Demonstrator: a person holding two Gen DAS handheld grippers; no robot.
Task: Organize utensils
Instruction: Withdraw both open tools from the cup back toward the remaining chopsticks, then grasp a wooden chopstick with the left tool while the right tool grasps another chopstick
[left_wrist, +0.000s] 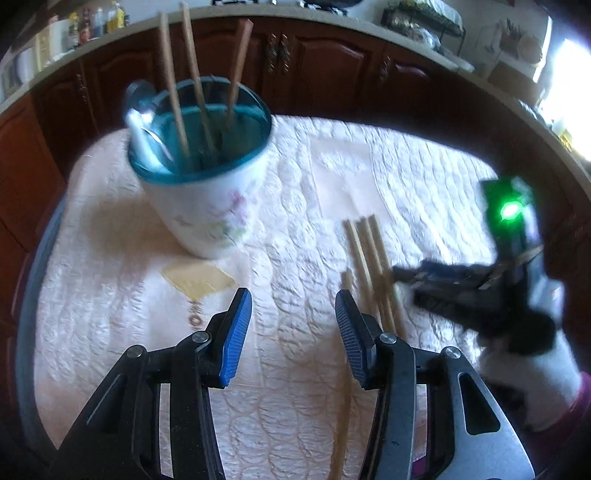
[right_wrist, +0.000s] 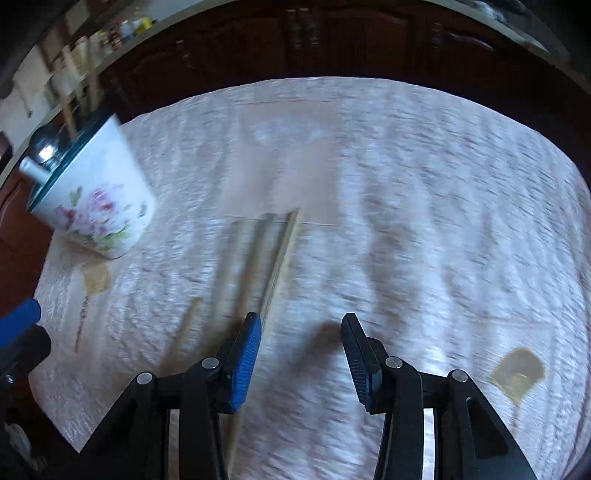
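Observation:
A white floral cup with a teal rim (left_wrist: 207, 206) stands on the quilted table and holds three wooden chopsticks (left_wrist: 192, 85) and spoons (left_wrist: 142, 122). It also shows in the right wrist view (right_wrist: 99, 199). Several loose wooden chopsticks (left_wrist: 373, 266) lie on the cloth right of the cup, and also show in the right wrist view (right_wrist: 258, 258). My left gripper (left_wrist: 293, 321) is open and empty above the cloth, just left of them. My right gripper (right_wrist: 301, 347) is open and empty, its left finger over the near ends of the chopsticks. It appears blurred in the left wrist view (left_wrist: 402, 275).
The table carries a pale pink quilted cloth (left_wrist: 369, 166) with small brown patches (right_wrist: 517, 373). Dark wooden cabinets (left_wrist: 314, 62) stand behind it under a cluttered counter. The table's edge curves off at left (left_wrist: 37, 295).

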